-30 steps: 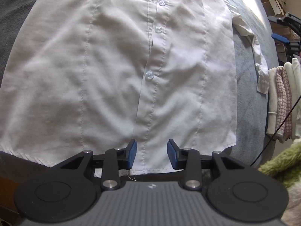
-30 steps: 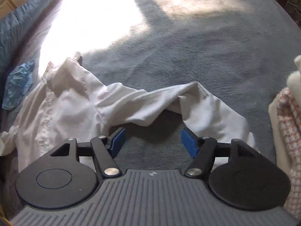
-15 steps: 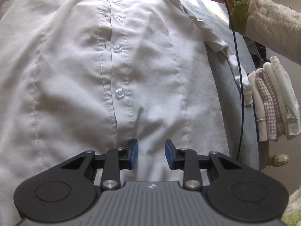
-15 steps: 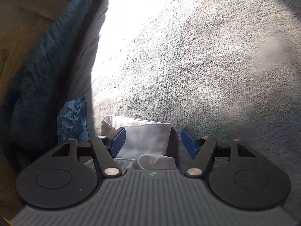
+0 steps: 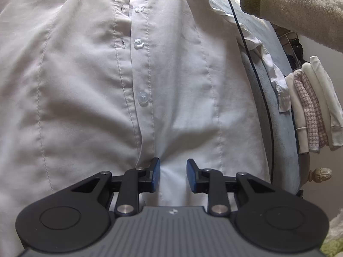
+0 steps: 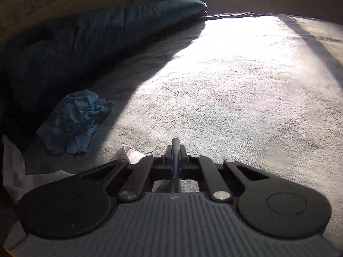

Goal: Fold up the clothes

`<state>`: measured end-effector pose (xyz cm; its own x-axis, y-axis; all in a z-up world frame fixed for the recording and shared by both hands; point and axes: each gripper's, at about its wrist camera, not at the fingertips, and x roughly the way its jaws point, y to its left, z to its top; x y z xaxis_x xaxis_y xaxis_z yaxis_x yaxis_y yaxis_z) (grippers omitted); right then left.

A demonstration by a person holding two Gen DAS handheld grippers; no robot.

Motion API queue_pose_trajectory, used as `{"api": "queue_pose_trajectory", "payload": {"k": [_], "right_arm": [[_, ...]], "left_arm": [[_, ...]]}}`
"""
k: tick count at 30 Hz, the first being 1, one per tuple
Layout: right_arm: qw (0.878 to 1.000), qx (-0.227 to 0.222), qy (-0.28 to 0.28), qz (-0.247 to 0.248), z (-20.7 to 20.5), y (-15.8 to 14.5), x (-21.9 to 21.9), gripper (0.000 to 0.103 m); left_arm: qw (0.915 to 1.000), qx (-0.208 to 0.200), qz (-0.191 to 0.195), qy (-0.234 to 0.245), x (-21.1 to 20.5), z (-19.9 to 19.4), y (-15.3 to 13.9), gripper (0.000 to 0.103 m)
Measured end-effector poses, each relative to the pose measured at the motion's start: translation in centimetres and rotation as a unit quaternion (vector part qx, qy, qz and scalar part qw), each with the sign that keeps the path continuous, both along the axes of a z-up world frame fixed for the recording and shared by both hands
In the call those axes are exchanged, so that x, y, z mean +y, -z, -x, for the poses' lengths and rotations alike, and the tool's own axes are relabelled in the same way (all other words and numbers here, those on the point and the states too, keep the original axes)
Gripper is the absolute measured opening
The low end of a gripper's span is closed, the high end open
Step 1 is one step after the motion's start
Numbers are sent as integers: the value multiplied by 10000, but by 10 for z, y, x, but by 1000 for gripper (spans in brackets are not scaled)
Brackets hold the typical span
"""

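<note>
The left hand-held gripper [image 5: 173, 172] points down at a white shirt [image 5: 85, 85] spread button-side up on a grey bed cover [image 5: 285, 115]. Its jaws are closing, and the blue pads [image 5: 156, 171] stand apart with a strip of the shirt's lower front between them; the left pad sits just beside the button placket [image 5: 140, 68], which runs away from the gripper towards the collar end. Whether the pads touch the cloth cannot be told.

Ahead and to the right of this gripper, a cream fleece sleeve [image 5: 300, 10] with a green cuff reaches over the shirt's far end, and a dark cable [image 5: 257, 81] hangs down along the shirt's right edge. A shirt cuff [image 5: 283, 98] lies on the cover to the right, and beyond it a stack of folded clothes [image 5: 310, 107] rests at the bed's edge.

The right hand-held gripper [image 6: 175, 156] has its jaws pressed together on a thin fold of white cloth. More of the shirt [image 6: 133, 155] shows just left of its fingers. Further left and ahead lies a crumpled blue cloth [image 6: 75, 122], with a dark teal pillow [image 6: 107, 34] behind it. Sunlight falls across the bed cover [image 6: 235, 85] in front.
</note>
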<state>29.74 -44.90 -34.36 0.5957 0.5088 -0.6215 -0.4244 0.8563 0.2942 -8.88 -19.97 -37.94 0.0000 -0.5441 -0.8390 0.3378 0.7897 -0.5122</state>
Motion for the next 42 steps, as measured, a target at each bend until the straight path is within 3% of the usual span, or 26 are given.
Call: {"api": "queue_pose_trajectory", "payload": {"k": [4,7,9,11,14,19,24,28,30,34,37,39,41,42], "right_arm": [[9992,185,143,316,-13,28,-4,4],[9985,351,421,-41,-15,26,-23,8],[9968,278,702,-260,-6,10,-39,33],[9941,144,991,-420,9,-11,-56,40],[9893,76,1323,-608,48,-49,-88,40],[9837,512,1551,-754,137,-83,-128,40],[9716,1087,2040,-511,225,-74,-155,40],[9451,1703,2753,-441,290,-57,-182,40],[9299,1962,3111,26,321,-50,-191,40],[9120,2055,3271,1380,364,-41,-190,46],[8994,2294,3295,1726,382,-29,-195,53],[8923,2429,3455,1597,389,-23,-205,54],[8907,2389,3512,1622,389,-21,-209,56],[8926,2355,3453,1690,387,-18,-209,61]], "left_arm": [[10000,-31,-32,-7,-1,1,-1,28],[10000,-46,-58,16,-2,1,-1,28],[10000,-32,-69,6,-2,0,-2,28],[10000,-17,-79,-33,-3,0,-4,28],[9999,-3,-75,-94,-3,0,-6,30],[9997,54,-76,-238,-4,0,-10,31],[9990,120,-86,-415,-6,1,-21,32],[9986,80,-117,-511,-15,6,-34,32],[9982,78,-157,-581,-22,9,-39,32],[9974,0,-171,-694,-45,11,-48,32],[9975,-130,-35,-689,-73,6,-54,32],[9976,-199,48,-665,-94,1,-54,33],[9973,-217,153,-683,-113,-4,-53,33],[9970,-210,206,-721,-122,-6,-52,33]]}}
